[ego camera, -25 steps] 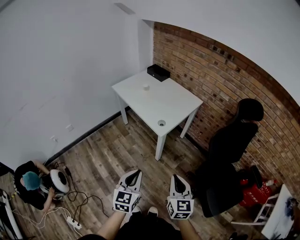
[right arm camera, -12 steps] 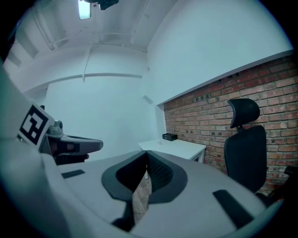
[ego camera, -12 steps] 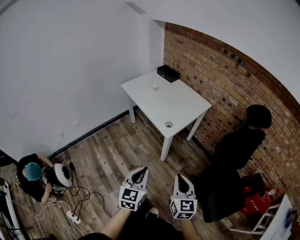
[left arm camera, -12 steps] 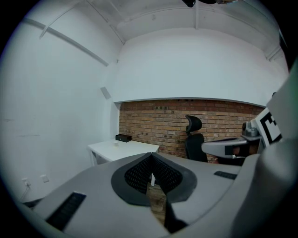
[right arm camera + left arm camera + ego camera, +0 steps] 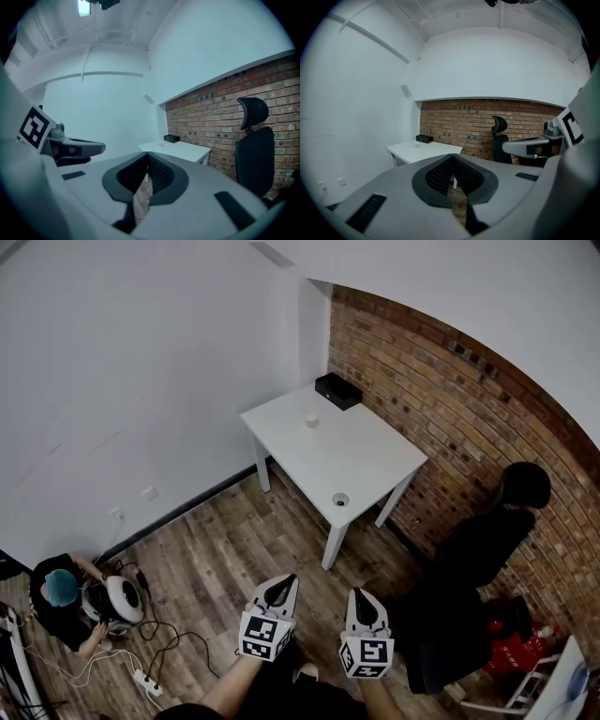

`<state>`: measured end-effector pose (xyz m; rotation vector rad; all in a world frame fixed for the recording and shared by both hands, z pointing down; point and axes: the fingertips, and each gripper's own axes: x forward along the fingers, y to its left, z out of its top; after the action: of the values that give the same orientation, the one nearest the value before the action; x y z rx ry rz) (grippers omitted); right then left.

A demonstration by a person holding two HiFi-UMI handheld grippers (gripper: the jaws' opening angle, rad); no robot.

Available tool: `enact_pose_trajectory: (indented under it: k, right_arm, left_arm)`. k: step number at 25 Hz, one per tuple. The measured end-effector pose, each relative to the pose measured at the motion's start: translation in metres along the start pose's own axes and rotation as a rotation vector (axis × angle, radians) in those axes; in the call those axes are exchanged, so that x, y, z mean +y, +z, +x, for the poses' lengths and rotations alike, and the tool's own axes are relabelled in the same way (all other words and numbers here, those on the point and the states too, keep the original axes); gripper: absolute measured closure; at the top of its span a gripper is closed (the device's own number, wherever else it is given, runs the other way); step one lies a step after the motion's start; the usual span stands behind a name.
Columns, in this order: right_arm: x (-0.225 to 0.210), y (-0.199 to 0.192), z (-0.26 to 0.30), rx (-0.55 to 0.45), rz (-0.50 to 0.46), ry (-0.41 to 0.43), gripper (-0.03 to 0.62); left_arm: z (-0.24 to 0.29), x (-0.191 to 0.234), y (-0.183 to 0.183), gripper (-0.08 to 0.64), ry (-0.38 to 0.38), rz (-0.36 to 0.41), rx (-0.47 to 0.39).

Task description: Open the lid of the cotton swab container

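White table (image 5: pixel 370 465), black box (image 5: pixel 338 390) on it. Brick wall (image 5: pixel 450 409) red-brown, other walls white. Floor (image 5: pixel 216 559) grey-brown wood planks. Chair (image 5: pixel 478 549) black. Left gripper (image 5: pixel 284 579) and right gripper (image 5: pixel 362 595) light grey; marker cubes (image 5: pixel 262 637) black-and-white squares.

Sparse office room, brick wall (image 5: pixel 441 399), white table (image 5: pixel 361 460), black office chair (image 5: pixel 487 540), wood floor (image 5: pixel 216 554)

The person is wearing dark clothing (image 5: pixel 291 703), with no sleeves reaching the forearms. The left gripper (image 5: pixel 281 581) and right gripper (image 5: pixel 360 596) are showing pale grey shells tapering to a point. Each is carrying a cube (image 5: pixel 262 637) of black-and-white square markers, and black ribbed pads (image 5: pixel 440 176) are lining the jaws' inner faces.
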<state>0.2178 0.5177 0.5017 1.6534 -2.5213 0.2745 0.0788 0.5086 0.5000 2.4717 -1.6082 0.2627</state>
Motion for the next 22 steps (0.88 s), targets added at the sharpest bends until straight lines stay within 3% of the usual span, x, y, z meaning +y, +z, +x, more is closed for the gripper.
enact_pose_trajectory:
  k: [22]
  right_arm:
    - [0.02, 0.029, 0.165, 0.03, -0.012, -0.056, 0.572]
  left_arm:
    - [0.103, 0.137, 0.024, 0.548, -0.064, -0.014, 0.021]
